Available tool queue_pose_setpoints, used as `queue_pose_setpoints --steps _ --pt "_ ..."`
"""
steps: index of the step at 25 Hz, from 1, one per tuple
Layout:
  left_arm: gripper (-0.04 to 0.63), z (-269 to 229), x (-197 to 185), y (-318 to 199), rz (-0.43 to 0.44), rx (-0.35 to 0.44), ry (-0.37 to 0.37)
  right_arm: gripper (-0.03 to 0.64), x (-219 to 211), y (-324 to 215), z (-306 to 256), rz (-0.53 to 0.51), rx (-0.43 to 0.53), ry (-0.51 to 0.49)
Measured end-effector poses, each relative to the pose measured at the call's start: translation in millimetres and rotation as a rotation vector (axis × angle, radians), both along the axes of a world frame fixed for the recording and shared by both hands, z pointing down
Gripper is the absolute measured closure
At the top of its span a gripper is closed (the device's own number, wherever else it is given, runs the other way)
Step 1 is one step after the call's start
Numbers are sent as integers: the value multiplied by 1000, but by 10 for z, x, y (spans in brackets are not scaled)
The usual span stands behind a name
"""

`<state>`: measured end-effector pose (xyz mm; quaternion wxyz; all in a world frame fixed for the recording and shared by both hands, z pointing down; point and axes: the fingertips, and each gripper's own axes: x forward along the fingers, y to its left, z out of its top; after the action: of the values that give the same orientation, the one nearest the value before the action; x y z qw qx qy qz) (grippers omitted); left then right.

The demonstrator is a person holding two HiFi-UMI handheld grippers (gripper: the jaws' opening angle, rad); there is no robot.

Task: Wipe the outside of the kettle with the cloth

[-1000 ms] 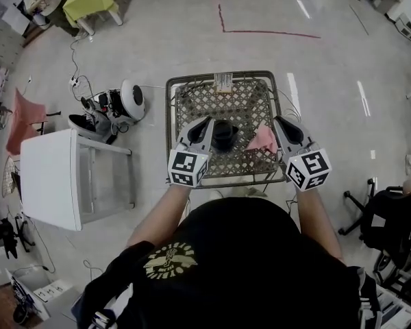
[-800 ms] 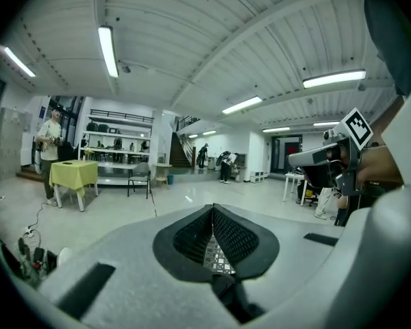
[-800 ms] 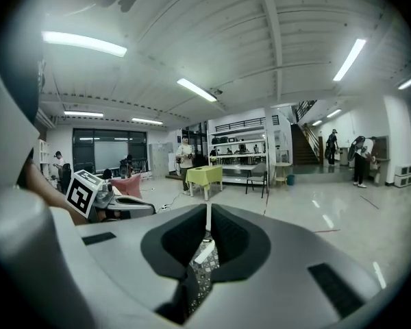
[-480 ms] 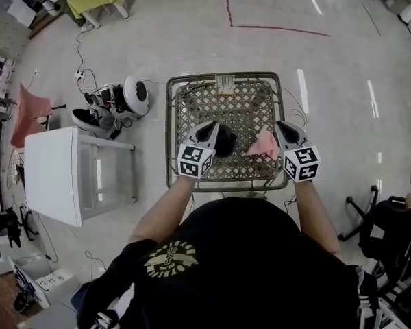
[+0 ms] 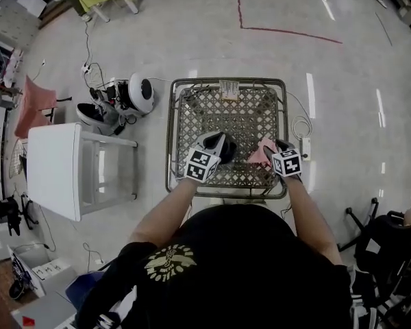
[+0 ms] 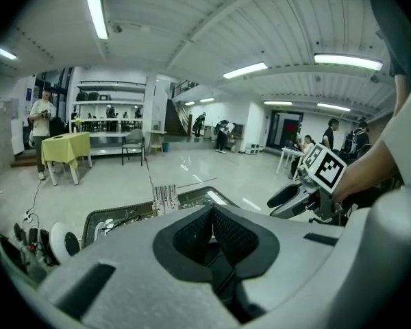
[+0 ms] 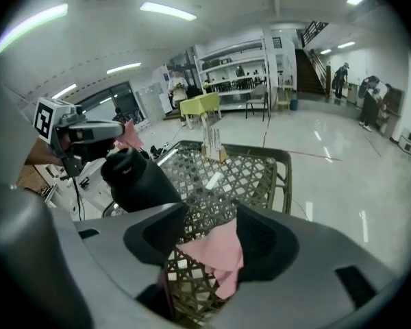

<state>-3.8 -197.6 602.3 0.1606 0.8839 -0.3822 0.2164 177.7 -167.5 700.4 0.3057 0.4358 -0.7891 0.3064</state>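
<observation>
A black kettle [image 5: 227, 149] [image 7: 138, 179] stands on the near part of a wicker table top [image 5: 226, 112]. A pink cloth [image 5: 262, 153] [image 7: 216, 252] lies on the weave to its right. My right gripper [image 5: 270, 149] [image 7: 211, 216] points down over the cloth. Its jaws are opening, and the cloth sits between the pads with a gap on the left side. My left gripper [image 5: 218, 144] [image 6: 211, 210] is shut and empty, just left of the kettle and slightly above it. The kettle does not show in the left gripper view.
The table has a metal rim [image 5: 170, 136] and a paper tag [image 5: 227, 88] at its far edge. A white side table [image 5: 55, 170] stands to the left, with a round white device [image 5: 135, 96] and cables behind it. A power strip [image 5: 305, 148] lies on the right, and an office chair [image 5: 390, 242] stands at the lower right.
Both grippers have sunk toward the wicker top, the right one farther. The pink cloth came down with the right gripper and now rests on the weave.
</observation>
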Motion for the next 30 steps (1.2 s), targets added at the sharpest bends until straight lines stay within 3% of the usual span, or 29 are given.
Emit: queue_pose_setpoints --steps 7,14,18,21,22,26,30 --pt "588 112 49 0 60 -33 -40 391 81 169 875 -32 -241 26" --pt "588 172 85 50 116 -67 -72 391 157 259 1390 -148 -311 173" --pt "588 214 100 31 120 -85 -84 391 136 424 1679 -176 -368 193" --pt "588 213 91 17 111 -94 -78 465 5 618 1702 -192 -407 137" --pt "588 216 83 20 109 -92 -80 537 15 642 1700 -194 -416 143" --pt "588 230 74 19 89 -85 -87 577 144 269 1569 -195 -275 219" --pt "588 254 82 -4 85 -98 -94 577 -159 -42 1252 -266 -185 156"
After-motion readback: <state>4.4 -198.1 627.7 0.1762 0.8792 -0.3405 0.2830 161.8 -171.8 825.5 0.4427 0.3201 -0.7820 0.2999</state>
